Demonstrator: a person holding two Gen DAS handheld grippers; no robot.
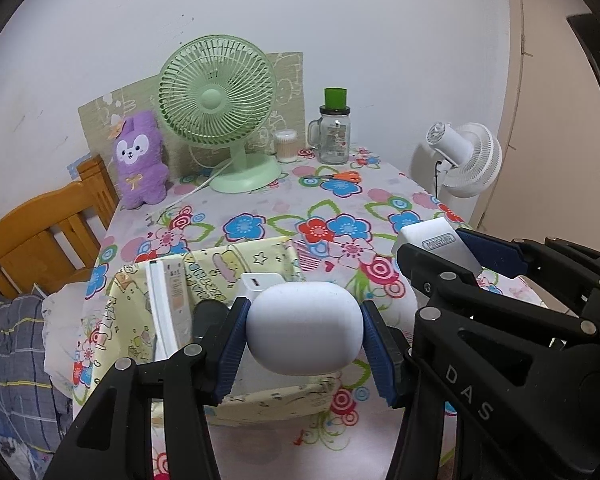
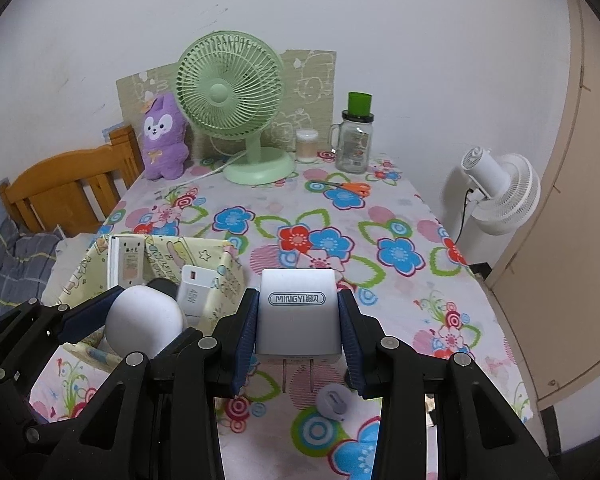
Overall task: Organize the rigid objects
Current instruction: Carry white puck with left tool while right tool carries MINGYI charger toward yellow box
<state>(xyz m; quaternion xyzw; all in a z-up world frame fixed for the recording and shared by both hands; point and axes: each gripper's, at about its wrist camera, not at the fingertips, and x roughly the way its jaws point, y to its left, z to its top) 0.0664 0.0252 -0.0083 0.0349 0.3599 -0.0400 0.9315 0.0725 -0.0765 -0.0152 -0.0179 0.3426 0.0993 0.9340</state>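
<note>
My left gripper is shut on a white rounded case, held over the yellow fabric storage box; the same white rounded case shows at the left of the right wrist view. Inside the box stand a white flat packet, a white charger block and a dark round object. My right gripper is shut on a white MINGYI plug adapter, prongs pointing down, above the floral tablecloth just right of the storage box. A small round white-grey item lies on the cloth below it.
At the back of the table stand a green desk fan, a purple plush toy, a cotton swab jar and a glass jar with green lid. Orange scissors lie nearby. A wooden chair is left, a white floor fan right.
</note>
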